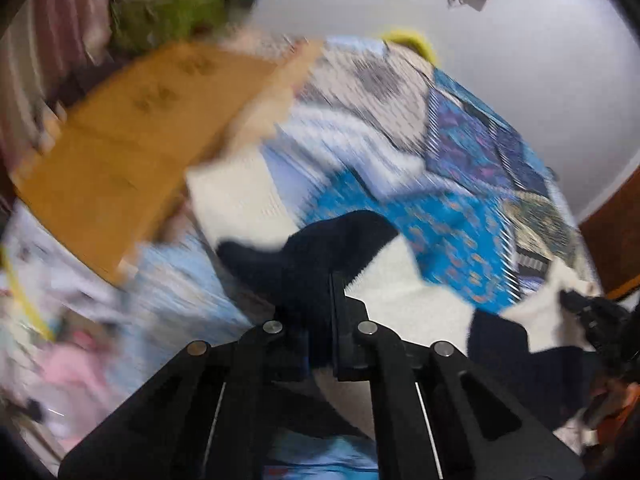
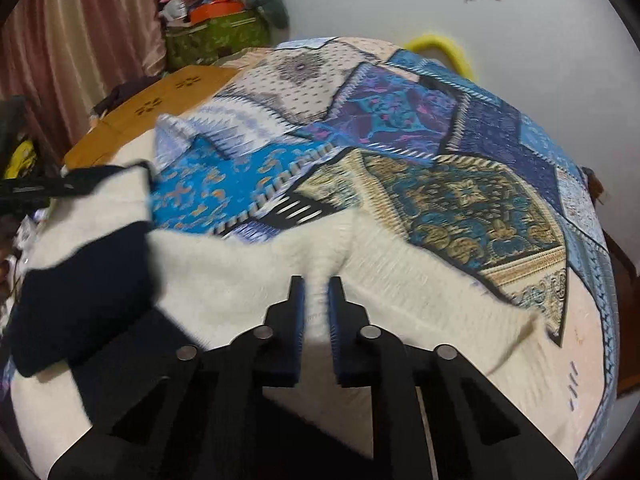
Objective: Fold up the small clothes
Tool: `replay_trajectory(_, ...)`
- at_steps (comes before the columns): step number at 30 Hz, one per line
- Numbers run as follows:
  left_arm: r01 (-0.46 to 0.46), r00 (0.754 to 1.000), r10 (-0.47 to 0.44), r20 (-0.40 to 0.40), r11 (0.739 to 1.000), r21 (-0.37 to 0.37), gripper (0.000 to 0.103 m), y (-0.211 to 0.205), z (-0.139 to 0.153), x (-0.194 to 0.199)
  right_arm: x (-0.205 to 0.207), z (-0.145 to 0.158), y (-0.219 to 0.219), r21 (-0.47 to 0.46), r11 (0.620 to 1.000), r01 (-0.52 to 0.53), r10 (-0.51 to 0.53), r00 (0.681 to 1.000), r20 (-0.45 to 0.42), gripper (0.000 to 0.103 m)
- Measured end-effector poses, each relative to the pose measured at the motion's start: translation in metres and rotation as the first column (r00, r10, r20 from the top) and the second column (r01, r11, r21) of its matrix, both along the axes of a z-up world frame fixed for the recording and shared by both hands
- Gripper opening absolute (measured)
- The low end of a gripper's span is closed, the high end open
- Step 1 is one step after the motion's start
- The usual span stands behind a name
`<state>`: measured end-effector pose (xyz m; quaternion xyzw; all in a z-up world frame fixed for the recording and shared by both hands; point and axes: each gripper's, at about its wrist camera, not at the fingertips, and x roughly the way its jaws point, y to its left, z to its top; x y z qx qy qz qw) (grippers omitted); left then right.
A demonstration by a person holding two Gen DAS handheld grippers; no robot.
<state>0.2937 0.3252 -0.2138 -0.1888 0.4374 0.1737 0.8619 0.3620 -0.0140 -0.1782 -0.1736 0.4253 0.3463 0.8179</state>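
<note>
The left gripper (image 1: 320,296) pinches a navy part of the cream-and-navy knitted garment (image 2: 248,276) lying on the patchwork blue bedspread (image 2: 460,152); the right gripper (image 2: 316,300) nips its cream edge, likely to carry one side over in a fold.

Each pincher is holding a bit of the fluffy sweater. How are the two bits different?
The left gripper pinches a navy part of the sweater, while the right gripper pinches a cream part. The navy bit bunches up over the fingers; the cream bit stretches out in a ridge. Both are fuzzy knit, and both grippers are shut on it.
</note>
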Motion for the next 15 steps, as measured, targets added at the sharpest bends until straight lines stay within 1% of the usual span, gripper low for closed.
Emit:
replay_trajectory(2, -0.032, 0.999, 0.032, 0.000, 0.997, 0.075, 0.006, 0.014, 0.015, -0.008, 0.009, 0.002, -0.004, 0.017, 0.999, 0.050, -0.050, 0.999, -0.001, 0.008)
replay_trajectory(3, -0.047, 0.999, 0.047, -0.001, 0.994, 0.096, 0.006, 0.019, 0.019, -0.010, 0.013, 0.003, -0.006, 0.027, 0.997, 0.075, -0.075, 0.997, -0.001, 0.008)
replay_trajectory(4, -0.071, 0.997, 0.072, -0.005, 0.988, 0.139, 0.006, 0.027, 0.026, -0.015, 0.016, 0.004, -0.008, 0.025, 0.994, 0.105, -0.106, 0.994, 0.009, 0.008)
replay_trajectory(7, -0.114, 0.993, 0.121, -0.012, 0.962, 0.249, 0.006, 0.039, 0.038, -0.026, 0.019, 0.006, -0.007, 0.016, 0.993, 0.113, -0.113, 0.994, -0.016, 0.008)
replay_trajectory(8, -0.114, 0.992, 0.123, -0.020, 0.958, 0.263, 0.006, 0.041, 0.041, -0.029, 0.017, 0.008, -0.008, 0.014, 0.994, 0.111, -0.110, 0.993, -0.034, 0.009)
replay_trajectory(9, -0.132, 0.990, 0.142, -0.019, 0.954, 0.270, 0.006, 0.043, 0.043, -0.034, 0.014, 0.011, -0.008, 0.015, 0.994, 0.105, -0.105, 0.994, -0.044, 0.009)
replay_trajectory(11, -0.134, 0.990, 0.140, -0.008, 0.961, 0.243, 0.006, 0.044, 0.051, -0.041, 0.001, 0.024, -0.014, 0.031, 0.996, 0.082, -0.081, 0.996, -0.032, 0.010)
replay_trajectory(13, -0.126, 0.992, 0.124, 0.021, 0.967, 0.219, 0.006, 0.037, 0.062, -0.048, -0.010, 0.037, -0.020, 0.034, 0.997, 0.072, -0.072, 0.997, -0.016, 0.012)
replay_trajectory(15, -0.098, 0.994, 0.088, 0.058, 0.978, 0.186, 0.006, 0.022, 0.079, -0.051, -0.021, 0.050, -0.029, 0.042, 0.997, 0.067, -0.067, 0.998, -0.011, 0.015)
